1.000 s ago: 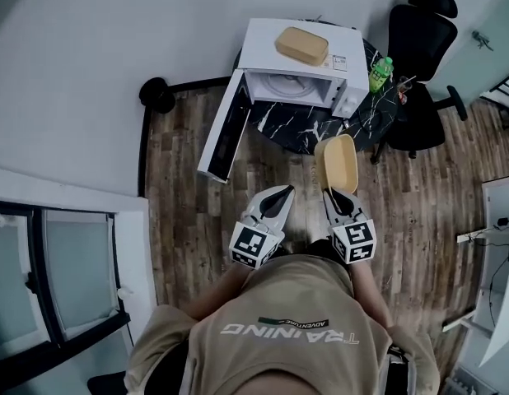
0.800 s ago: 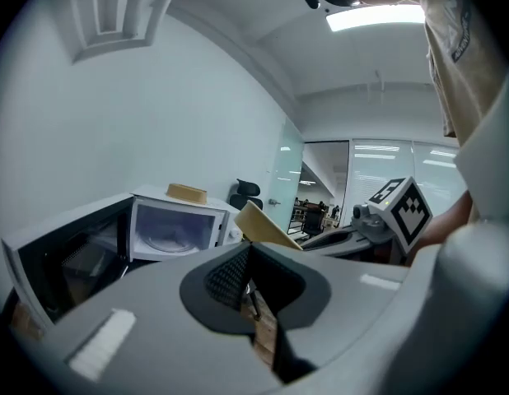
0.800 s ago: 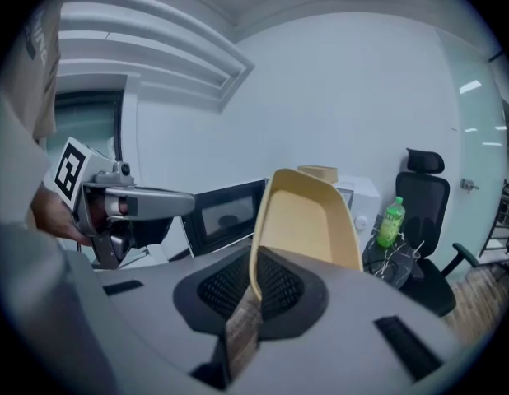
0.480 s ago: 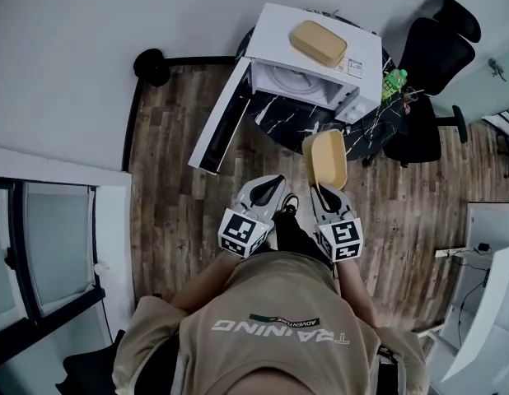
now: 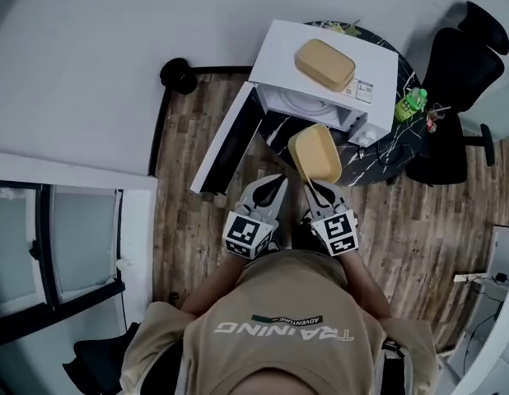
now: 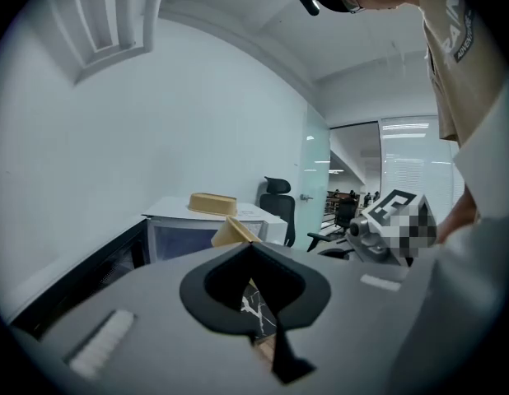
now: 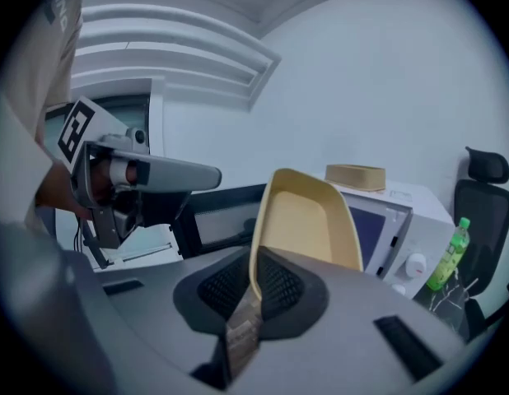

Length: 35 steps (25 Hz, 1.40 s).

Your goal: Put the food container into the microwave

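A white microwave [image 5: 378, 66] stands on a black marble table [image 5: 388, 153], its door [image 5: 226, 141] swung open to the left. My right gripper [image 5: 311, 189] is shut on the near rim of an open tan food container [image 5: 315, 153], held tilted just in front of the microwave's opening. In the right gripper view the container [image 7: 308, 219] rises from between the jaws of the right gripper [image 7: 256, 257], with the microwave [image 7: 399, 220] behind it. A second tan container [image 5: 324, 63] lies on top of the microwave. My left gripper [image 5: 275, 189] hangs beside the right one, shut and holding nothing; the left gripper [image 6: 253, 249] points toward the microwave.
A green bottle [image 5: 410, 104] stands on the table right of the microwave. A black office chair [image 5: 467, 64] is at the far right. A black round object [image 5: 179, 75] sits on the wood floor by the wall. A glass partition [image 5: 57, 253] runs along the left.
The person has stepped closer to the microwave. The held container has moved left and forward, from over the table's edge to just before the opening. The left gripper came along beside it.
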Each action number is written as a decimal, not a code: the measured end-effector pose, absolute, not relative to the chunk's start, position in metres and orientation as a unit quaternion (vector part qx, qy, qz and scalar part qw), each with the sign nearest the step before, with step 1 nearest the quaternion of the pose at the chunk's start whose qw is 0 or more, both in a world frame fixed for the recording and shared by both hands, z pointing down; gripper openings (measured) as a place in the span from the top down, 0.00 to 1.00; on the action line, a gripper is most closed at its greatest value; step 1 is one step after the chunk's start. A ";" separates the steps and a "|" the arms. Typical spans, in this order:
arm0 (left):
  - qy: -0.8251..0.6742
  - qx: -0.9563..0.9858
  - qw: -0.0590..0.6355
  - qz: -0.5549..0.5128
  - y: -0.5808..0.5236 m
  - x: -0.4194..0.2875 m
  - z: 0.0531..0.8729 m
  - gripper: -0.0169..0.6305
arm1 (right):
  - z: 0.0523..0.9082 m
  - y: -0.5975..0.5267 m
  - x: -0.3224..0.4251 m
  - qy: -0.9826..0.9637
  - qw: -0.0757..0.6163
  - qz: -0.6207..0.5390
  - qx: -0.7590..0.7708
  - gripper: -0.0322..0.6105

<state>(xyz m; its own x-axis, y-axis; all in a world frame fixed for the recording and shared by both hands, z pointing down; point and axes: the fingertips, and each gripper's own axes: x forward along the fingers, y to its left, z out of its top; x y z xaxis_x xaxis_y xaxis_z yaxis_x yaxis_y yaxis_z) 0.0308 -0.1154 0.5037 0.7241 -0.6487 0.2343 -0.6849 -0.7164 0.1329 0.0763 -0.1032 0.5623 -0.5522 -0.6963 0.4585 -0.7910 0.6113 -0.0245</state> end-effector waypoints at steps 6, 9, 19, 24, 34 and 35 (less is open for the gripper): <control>-0.422 0.894 0.101 0.111 -0.150 0.024 0.502 0.97 | 0.579 -0.135 0.089 -0.891 0.219 0.108 0.382 0.91; -0.434 0.886 0.109 0.126 -0.158 0.028 0.509 0.97 | 0.592 -0.150 0.101 -0.894 0.249 0.083 0.364 0.91; -0.422 0.888 0.116 0.139 -0.176 0.045 0.517 0.97 | 0.617 -0.169 0.099 -0.899 0.252 0.115 0.340 0.91; -0.400 0.899 0.120 0.129 -0.191 0.042 0.523 0.97 | 0.629 -0.179 0.091 -0.891 0.259 0.131 0.349 0.91; -0.343 0.929 0.103 0.092 -0.244 0.028 0.516 0.97 | 0.629 -0.212 0.073 -0.851 0.276 0.177 0.410 0.91; -0.338 0.931 0.105 0.090 -0.249 0.027 0.520 0.97 | 0.629 -0.216 0.071 -0.848 0.282 0.173 0.414 0.91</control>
